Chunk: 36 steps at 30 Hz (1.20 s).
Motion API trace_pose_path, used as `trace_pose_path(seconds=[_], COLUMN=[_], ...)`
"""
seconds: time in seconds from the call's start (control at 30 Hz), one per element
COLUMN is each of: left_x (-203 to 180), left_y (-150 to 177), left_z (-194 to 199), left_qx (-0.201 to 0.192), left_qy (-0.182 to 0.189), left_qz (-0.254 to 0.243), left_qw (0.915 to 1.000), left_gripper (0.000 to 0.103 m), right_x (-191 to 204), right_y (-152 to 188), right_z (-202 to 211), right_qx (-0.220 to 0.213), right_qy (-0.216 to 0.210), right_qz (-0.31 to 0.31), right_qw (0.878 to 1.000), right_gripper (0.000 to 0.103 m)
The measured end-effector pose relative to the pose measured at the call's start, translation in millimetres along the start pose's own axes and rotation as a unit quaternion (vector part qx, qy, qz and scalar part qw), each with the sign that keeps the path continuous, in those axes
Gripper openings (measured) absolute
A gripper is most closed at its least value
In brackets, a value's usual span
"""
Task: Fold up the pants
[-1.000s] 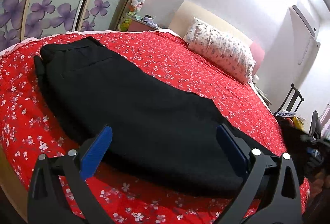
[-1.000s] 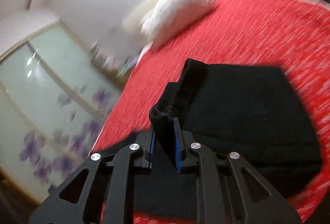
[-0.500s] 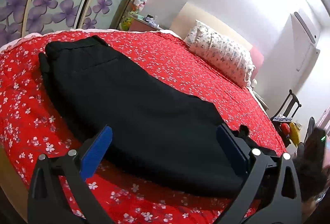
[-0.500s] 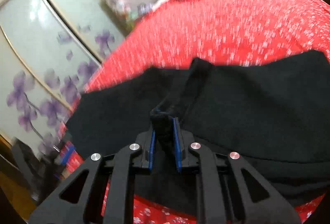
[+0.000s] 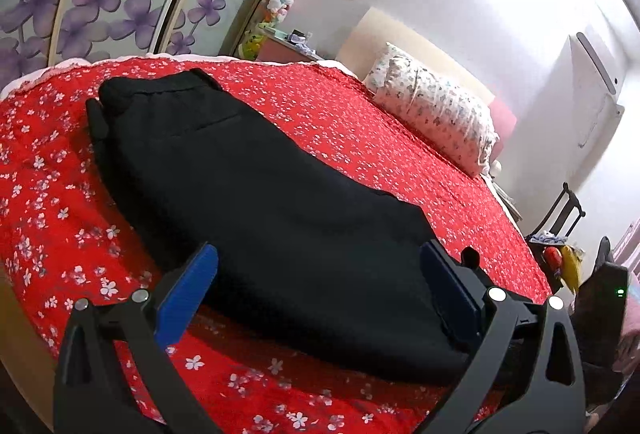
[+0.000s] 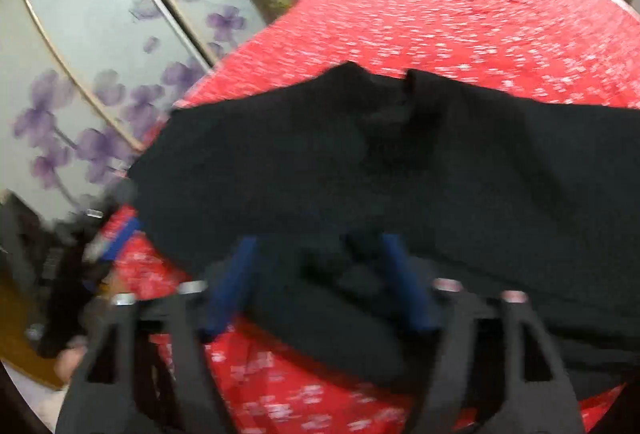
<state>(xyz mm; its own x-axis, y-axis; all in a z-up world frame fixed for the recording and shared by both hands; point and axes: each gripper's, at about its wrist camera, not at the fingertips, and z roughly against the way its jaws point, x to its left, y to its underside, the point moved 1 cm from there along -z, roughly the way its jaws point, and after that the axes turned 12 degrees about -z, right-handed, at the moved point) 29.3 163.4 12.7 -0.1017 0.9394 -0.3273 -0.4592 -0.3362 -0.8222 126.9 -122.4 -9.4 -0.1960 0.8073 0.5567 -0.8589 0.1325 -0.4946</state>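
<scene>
Black pants (image 5: 260, 202) lie folded lengthwise on the red flowered bedspread (image 5: 360, 130), waistband at the far left. My left gripper (image 5: 320, 290) is open and empty, its blue pads either side of the near end of the pants. In the blurred right wrist view the pants (image 6: 400, 162) spread across the bed. My right gripper (image 6: 320, 286) is open, its jaws wide apart with black cloth lying between them, not pinched.
A flowered pillow (image 5: 436, 114) lies at the head of the bed. Sliding wardrobe doors with purple flowers (image 5: 100, 6) stand to the left. A small table with toys (image 5: 280, 38) is in the corner. A chair with clutter (image 5: 564, 234) stands right of the bed.
My right gripper swung over the pants with the leg end pinched, then opened and let the cloth go. My left gripper stayed open, nearly still.
</scene>
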Motion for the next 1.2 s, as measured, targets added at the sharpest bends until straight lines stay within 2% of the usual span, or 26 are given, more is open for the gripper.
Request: trace_pose_path(seconds=[0.07,0.17,0.2,0.23,0.27,0.33,0.43,0.57,0.73,0.87,1.0,1.13,1.2], left_x=[5.4,21.4,29.3,38.7,53.1,78.0,122.7,163.8,182.5,183.5,181.5,158.9,159.2], left_y=[-1.3,-9.5,-14.6,-19.8,-27.4,-38.1,-52.9,-65.3,-67.8,-68.5,-71.9,-86.2,-85.7], left_z=[-0.6,7.4,11.7,15.7,19.6,23.2,19.6,6.1,-22.4,-37.6,-47.2,-37.0,-41.3], left_qx=[0.004,-0.003,-0.006,-0.009,-0.009,-0.004,0.025,0.057,0.102,0.107,0.107,0.071,0.078], left_qy=[0.006,0.015,0.018,0.02,0.022,0.02,0.023,0.024,0.03,0.039,0.045,0.075,0.068], left_qz=[0.013,0.042,0.052,0.063,0.08,0.108,0.167,0.218,0.265,0.28,0.277,0.187,0.189], left_qw=[0.9999,0.999,0.9984,0.9977,0.9965,0.9939,0.9854,0.974,0.9584,0.9532,0.9537,0.9769,0.9765], left_gripper=[0.101,0.101,0.101,0.101,0.101,0.101,0.101,0.101,0.1,0.1,0.098,0.096,0.095], right_x=[-0.1,3.6,1.5,-3.7,-6.5,-14.7,-27.4,-48.1,-54.6,-47.8,-43.9,-43.5,-43.2], right_y=[4.0,6.8,5.2,0.7,-4.1,-11.2,-18.1,-20.4,-20.7,-21.5,-20.5,-19.9,-20.5], right_z=[-8.2,-5.4,-0.3,11.4,18.5,41.2,66.0,74.8,64.9,61.5,56.0,50.9,49.3], right_qx=[0.021,0.018,0.019,0.016,0.01,-0.017,-0.054,-0.059,-0.048,-0.046,-0.038,-0.03,-0.029], right_qy=[0.001,0.0,-0.011,-0.046,-0.064,-0.088,-0.092,-0.101,-0.093,-0.087,-0.079,-0.075,-0.072], right_qz=[-0.002,0.007,-0.005,-0.033,-0.048,-0.077,-0.097,-0.135,-0.147,-0.131,-0.119,-0.114,-0.113], right_qw=[1.0,1.0,1.0,0.998,0.997,0.993,0.99,0.984,0.984,0.986,0.989,0.99,0.991], right_gripper=[0.079,0.079,0.078,0.078,0.078,0.078,0.079,0.079,0.079,0.079,0.079,0.079,0.079])
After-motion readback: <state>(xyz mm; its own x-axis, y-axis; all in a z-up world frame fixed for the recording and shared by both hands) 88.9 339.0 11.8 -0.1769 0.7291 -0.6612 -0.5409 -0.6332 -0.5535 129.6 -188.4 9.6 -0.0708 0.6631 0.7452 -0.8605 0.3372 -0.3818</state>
